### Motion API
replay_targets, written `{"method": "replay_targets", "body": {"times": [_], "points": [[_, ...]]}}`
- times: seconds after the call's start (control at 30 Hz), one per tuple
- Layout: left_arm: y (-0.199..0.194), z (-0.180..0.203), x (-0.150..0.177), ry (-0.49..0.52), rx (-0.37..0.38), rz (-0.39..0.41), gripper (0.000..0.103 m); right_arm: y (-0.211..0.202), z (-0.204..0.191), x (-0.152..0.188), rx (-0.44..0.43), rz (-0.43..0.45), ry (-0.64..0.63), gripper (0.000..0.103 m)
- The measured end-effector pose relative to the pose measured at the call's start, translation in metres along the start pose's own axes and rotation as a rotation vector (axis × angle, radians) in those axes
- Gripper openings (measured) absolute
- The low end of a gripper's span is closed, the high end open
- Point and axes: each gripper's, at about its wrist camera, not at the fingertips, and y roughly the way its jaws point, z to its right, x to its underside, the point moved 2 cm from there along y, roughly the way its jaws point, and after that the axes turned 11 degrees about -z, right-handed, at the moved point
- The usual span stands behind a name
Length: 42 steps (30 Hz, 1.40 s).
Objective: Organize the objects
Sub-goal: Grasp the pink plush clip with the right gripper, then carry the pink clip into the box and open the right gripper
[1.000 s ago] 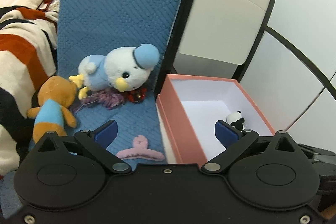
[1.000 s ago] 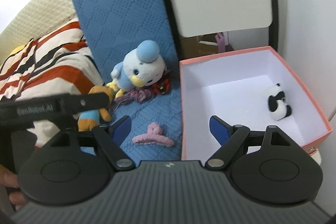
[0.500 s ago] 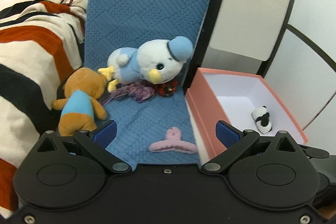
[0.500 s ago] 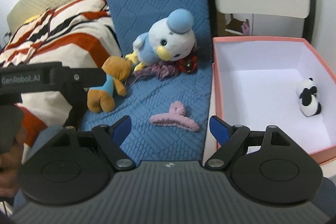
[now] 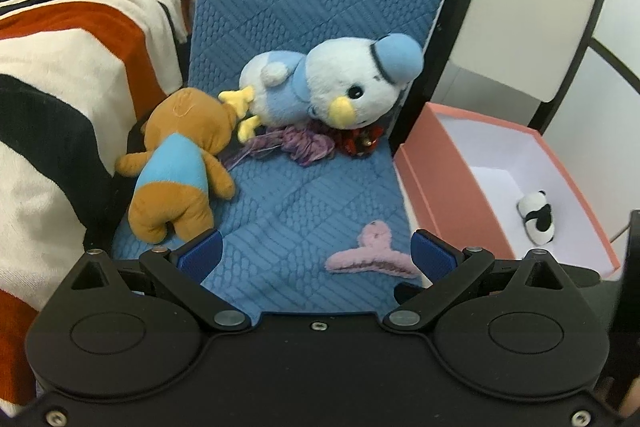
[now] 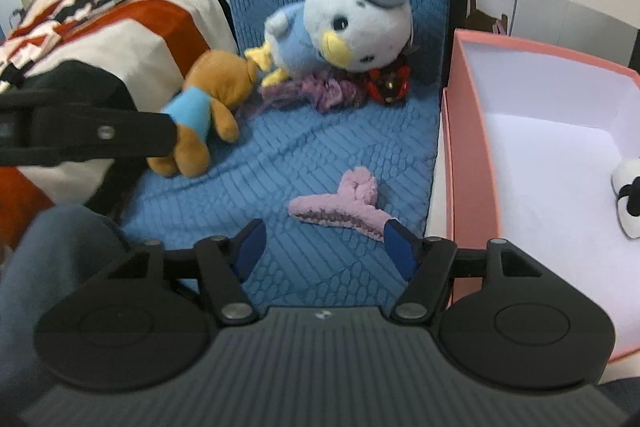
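Writing: none legible | left gripper jaws wide, empty | right gripper jaws closing, hair clip just ahead

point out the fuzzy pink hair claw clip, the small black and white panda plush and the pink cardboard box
fuzzy pink hair claw clip point(image 6: 340, 205), right wrist view, on its middle bar
small black and white panda plush point(image 5: 537, 217), left wrist view, on its body
pink cardboard box point(image 5: 448, 183), left wrist view, on its near outer wall

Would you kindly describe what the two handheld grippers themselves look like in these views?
The left gripper has a smooth matte black body with two round discs, black linkage arms with silver pivot screws, and blue ribbed finger pads. The right gripper is built alike, but its body is dark grey and ribbed, with a small logo. No cables show.
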Motion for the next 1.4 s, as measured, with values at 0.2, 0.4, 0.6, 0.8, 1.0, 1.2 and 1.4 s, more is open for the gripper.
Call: {"method": "replay_targets", "body": {"times": [0.2, 0.4, 0.6, 0.8, 1.0, 1.2, 1.4], "points": [[0.015, -0.009, 0.001, -0.021, -0.004, -0.032, 0.1, 0.039, 0.002, -0.008, 0.068, -0.047, -0.046, 0.065], [0.021, -0.014, 0.001, -0.037, -0.003, -0.047, 0.1, 0.065, 0.006, -0.017, 0.122, -0.071, -0.081, 0.064], [0.022, -0.014, 0.001, -0.039, -0.001, -0.05, 0.1, 0.086, 0.011, -0.019, 0.128, -0.132, -0.081, 0.056], [0.019, -0.016, 0.001, -0.051, -0.002, -0.048, 0.1, 0.092, 0.013, -0.017, 0.131, -0.177, -0.098, 0.029], [0.014, -0.018, 0.001, -0.069, 0.0, -0.044, 0.1, 0.074, 0.008, -0.017, 0.117, -0.145, -0.081, 0.013], [0.006, -0.017, 0.001, -0.073, 0.005, -0.028, 0.1, 0.046, 0.008, -0.022, 0.099, -0.086, -0.028, 0.013], [-0.007, -0.011, -0.003, -0.071, 0.015, -0.007, 0.1, 0.01, 0.008, -0.031, 0.084, -0.013, 0.013, 0.013]]}}
